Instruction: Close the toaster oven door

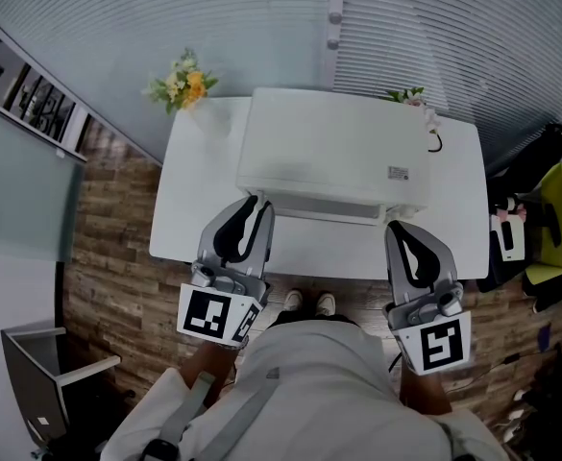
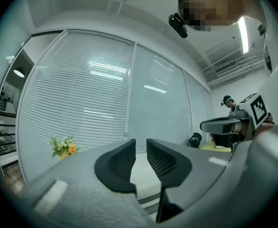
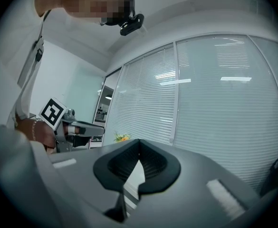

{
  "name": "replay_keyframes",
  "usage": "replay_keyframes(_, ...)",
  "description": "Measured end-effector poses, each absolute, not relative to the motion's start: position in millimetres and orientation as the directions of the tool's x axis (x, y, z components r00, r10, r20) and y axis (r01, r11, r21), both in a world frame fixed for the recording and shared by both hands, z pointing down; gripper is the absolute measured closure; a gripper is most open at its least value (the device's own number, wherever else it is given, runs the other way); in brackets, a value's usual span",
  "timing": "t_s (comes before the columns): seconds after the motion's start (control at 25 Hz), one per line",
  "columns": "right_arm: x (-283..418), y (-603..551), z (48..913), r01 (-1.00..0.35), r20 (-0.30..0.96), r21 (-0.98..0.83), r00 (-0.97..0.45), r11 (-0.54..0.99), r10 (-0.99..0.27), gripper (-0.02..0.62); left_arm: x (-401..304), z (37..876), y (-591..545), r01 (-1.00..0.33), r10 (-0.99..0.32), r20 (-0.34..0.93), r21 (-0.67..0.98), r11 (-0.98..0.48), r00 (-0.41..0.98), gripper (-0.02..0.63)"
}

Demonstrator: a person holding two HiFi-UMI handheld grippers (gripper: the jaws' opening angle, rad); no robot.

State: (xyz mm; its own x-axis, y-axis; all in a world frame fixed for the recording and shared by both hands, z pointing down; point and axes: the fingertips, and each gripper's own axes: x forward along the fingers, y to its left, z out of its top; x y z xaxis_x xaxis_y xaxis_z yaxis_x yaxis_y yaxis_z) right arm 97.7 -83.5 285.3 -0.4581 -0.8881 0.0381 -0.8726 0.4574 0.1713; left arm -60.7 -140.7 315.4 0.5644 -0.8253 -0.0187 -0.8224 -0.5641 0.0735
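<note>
**Blinds** [image 1: 434, 27]: slatted, hung across the glass wall behind the table; backdrop only.

**Table** [image 1: 180, 209]: white and rectangular, set on wood-look flooring [image 1: 108, 257]. It serves as the work surface and is stood at from its near edge.

**Toaster oven** [image 1: 338, 152]: a white box set at the middle of the table, its front turned toward the person so that the door can be reached. A small label [image 1: 399, 172] is seen on its top.

**Oven door** [image 1: 324, 207]: seen only as a narrow band along the oven's near face. From so steep an angle it appears raised to upright or nearly so, but full closure cannot be confirmed. By that reading the task is judged to be at its last stage or done.

**Left gripper** [image 1: 261, 204] [image 2: 141, 144]: held level at the left end of the door's band, whether touching it cannot be told. Its jaws are kept partly apart with nothing between them, a pushing posture for which no grip is needed.

**Right gripper** [image 1: 396, 227] [image 3: 139, 144]: held level just off the door's right end, over the table's near strip. Its jaw tips are brought together on nothing, and it is judged to be parked clear of the door's swing.

**Flowers** [image 1: 184, 84]: a yellow and orange bunch set at the table's far left corner, well apart from the work.
</note>
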Motion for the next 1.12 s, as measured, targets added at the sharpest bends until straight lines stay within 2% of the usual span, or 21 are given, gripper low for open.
replay_keyframes(0.4, 96, -75, 287, -0.873, 0.05, 0.178, -0.454, 0.455, -0.89, 0.591, -44, 297, -117, -0.787, -0.788, -0.053, 0.043, -0.616, 0.614, 0.529)
replay_keyframes(1.12, 95, -61, 288, -0.871, 0.056, 0.187, -0.452, 0.454, -0.89, 0.591, -40, 298, -101, -0.779, -0.78, -0.046, 0.049, -0.626, 0.624, 0.531)
